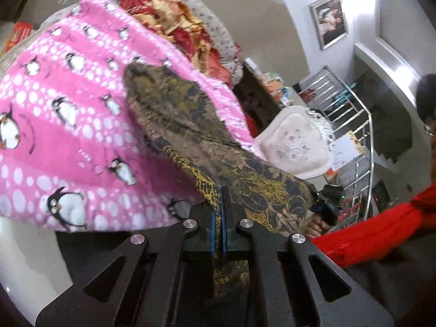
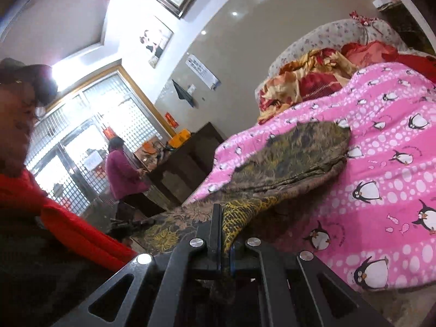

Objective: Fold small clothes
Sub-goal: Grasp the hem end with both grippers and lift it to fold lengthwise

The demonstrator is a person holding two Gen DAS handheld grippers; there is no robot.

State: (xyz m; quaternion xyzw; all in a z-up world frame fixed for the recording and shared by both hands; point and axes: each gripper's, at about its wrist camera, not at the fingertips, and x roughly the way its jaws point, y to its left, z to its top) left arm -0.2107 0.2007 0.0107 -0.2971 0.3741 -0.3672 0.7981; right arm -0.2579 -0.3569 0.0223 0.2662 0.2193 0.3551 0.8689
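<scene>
Hand-held grippers [image 1: 221, 190] [image 2: 222, 209] pinch brown garment [image 1: 174, 114].

A bed covered with a pink penguin-printed quilt [image 2: 387, 147] carries the far end of a brown and yellow floral-patterned cloth garment [image 2: 299, 152], and beyond it a crumpled red and gold blanket [image 2: 308, 81] against a grey flowered pillow [image 2: 327, 35].
</scene>
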